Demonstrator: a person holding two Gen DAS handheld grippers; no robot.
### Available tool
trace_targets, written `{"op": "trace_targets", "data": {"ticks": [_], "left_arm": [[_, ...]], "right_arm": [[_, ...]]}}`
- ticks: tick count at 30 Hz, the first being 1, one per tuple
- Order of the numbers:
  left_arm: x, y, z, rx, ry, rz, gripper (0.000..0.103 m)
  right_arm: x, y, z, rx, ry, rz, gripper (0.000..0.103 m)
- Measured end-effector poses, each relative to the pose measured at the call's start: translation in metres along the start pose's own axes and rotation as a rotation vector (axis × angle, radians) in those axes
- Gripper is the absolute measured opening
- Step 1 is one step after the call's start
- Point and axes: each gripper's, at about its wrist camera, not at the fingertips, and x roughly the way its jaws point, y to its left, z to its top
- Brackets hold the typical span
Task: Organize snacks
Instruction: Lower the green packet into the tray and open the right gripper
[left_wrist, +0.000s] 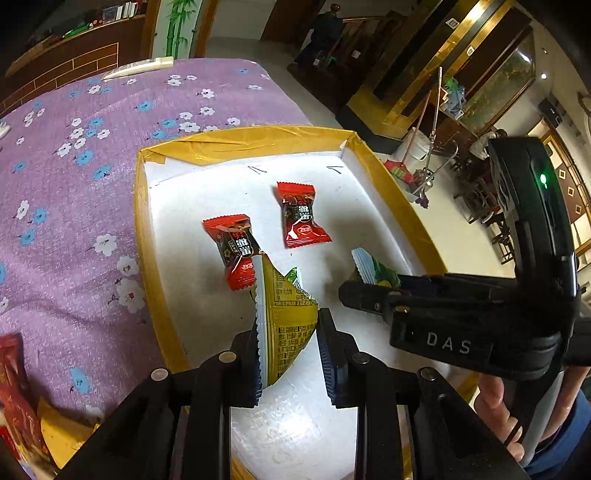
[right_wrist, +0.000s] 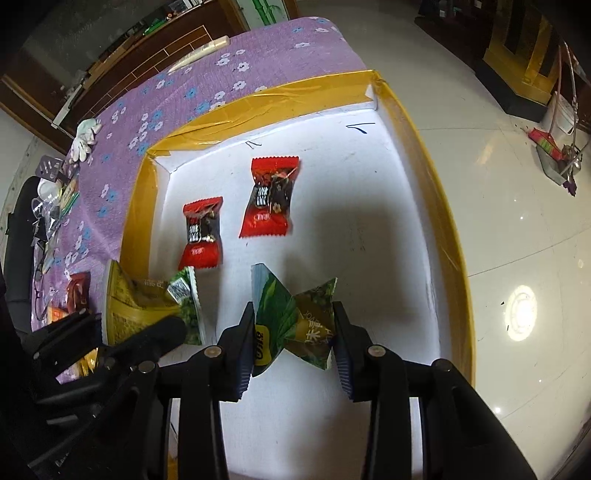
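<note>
As pinched, yellow packet upright, seam vertical

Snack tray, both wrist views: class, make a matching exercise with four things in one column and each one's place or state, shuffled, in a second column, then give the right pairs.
Column 1
1. yellow packet
2. green packet
3. two red candies
4. white tube

Column 2
A. lying on the white floor of the tray
B. on the purple flowered cloth, outside the tray
C. pinched in the left gripper
D. pinched in the right gripper

Pairs: 1-C, 2-D, 3-A, 4-B
</note>
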Motion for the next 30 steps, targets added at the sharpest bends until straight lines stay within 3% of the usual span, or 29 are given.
{"op": "trace_targets", "data": {"ticks": [6,8,12,14,20,25,27,30], "left_arm": [[0.005,0.001,-0.002,0.014,0.004,0.016,0.025],[0.005,0.003,-0.002,0.011,0.003,0.016,0.025],[0.001,0.004,-0.002,0.008,-0.007,0.019,0.025],[-0.003,0.002,-0.003,0.013,-0.013,0.018,0.025],[-0.015,-0.004,-0.006,0.044,-0.041,0.01,0.025],[-0.029,-0.01,-0.01,0.062,-0.064,0.001,0.025],[-0.038,-0.012,-0.014,0.077,-0.081,0.003,0.025],[-0.054,-0.013,-0.019,0.093,-0.106,-0.008,0.025]], "right_arm": [[0.005,0.003,0.004,-0.016,0.003,-0.015,0.04],[0.005,0.005,0.004,-0.018,0.009,-0.006,0.049],[0.005,0.009,0.004,-0.025,0.016,-0.003,0.056],[0.002,0.009,0.003,-0.023,0.005,0.007,0.068],[-0.017,0.013,-0.002,-0.043,-0.028,-0.007,0.069],[-0.053,0.015,-0.015,-0.047,-0.131,-0.014,0.069],[-0.082,0.018,-0.026,-0.031,-0.244,-0.011,0.069],[-0.143,0.031,-0.056,-0.027,-0.495,-0.112,0.069]]}}
